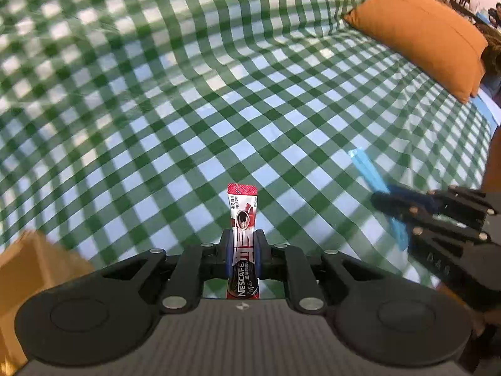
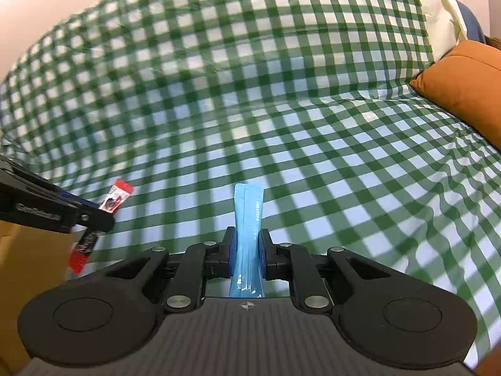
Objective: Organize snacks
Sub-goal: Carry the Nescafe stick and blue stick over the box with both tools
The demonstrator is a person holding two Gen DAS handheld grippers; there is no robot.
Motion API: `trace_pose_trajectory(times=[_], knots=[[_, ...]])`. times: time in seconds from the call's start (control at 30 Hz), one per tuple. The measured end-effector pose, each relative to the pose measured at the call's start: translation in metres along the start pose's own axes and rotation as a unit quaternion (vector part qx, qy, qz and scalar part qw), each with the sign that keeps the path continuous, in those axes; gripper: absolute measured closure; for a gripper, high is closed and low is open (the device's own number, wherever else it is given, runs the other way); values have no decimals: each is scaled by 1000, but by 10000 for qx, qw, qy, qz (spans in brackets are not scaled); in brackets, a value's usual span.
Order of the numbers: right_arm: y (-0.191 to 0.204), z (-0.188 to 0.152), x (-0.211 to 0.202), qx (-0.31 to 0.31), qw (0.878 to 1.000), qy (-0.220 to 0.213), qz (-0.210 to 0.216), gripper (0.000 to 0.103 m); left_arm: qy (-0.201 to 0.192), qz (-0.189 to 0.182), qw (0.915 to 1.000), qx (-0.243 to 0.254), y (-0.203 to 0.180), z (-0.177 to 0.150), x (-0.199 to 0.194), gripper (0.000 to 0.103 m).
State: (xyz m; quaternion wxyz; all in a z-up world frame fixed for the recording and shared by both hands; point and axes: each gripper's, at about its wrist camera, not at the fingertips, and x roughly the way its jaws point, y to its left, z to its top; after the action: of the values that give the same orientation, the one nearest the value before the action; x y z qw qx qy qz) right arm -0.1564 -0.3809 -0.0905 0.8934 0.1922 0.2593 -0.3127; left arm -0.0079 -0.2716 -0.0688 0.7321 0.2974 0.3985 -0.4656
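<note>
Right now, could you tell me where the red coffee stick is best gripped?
Mid-length, across its narrow width, as the left gripper holds the red coffee stick now. It is a long, flat sachet, so the pads should close on its two long edges, coming from one end.

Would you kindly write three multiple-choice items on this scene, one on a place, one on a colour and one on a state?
1. Where does the orange cushion lie?
A. on the checked cloth
B. inside the cardboard box
C. between the jaws of a gripper

2. What colour is the stick packet in the right gripper?
A. red
B. light blue
C. yellow

3. How does the left gripper stand?
A. open and empty
B. open above a packet
C. shut on the red Nescafe stick

Answers: 1 A, the cushion rests on the green and white cloth. 2 B, the packet between the right jaws is light blue. 3 C, both jaws press on the red stick's sides.
</note>
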Motion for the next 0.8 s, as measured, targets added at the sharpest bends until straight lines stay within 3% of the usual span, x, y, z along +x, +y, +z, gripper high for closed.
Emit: trace_pose_trajectory(times=[0.3,0.43,0.8], knots=[[66,-17,-102,-227,9981,-79,563,87,-316,179,9975,-602,-4,-74,-110,89],[105,-35,-136,-494,9943,-175,930,87,-280,478,9949,-845,9,-114,-156,89],[207,-87,-199,-1112,9810,41,1592,87,-163,1229,9770,-1734,61,-231,-241,88]])
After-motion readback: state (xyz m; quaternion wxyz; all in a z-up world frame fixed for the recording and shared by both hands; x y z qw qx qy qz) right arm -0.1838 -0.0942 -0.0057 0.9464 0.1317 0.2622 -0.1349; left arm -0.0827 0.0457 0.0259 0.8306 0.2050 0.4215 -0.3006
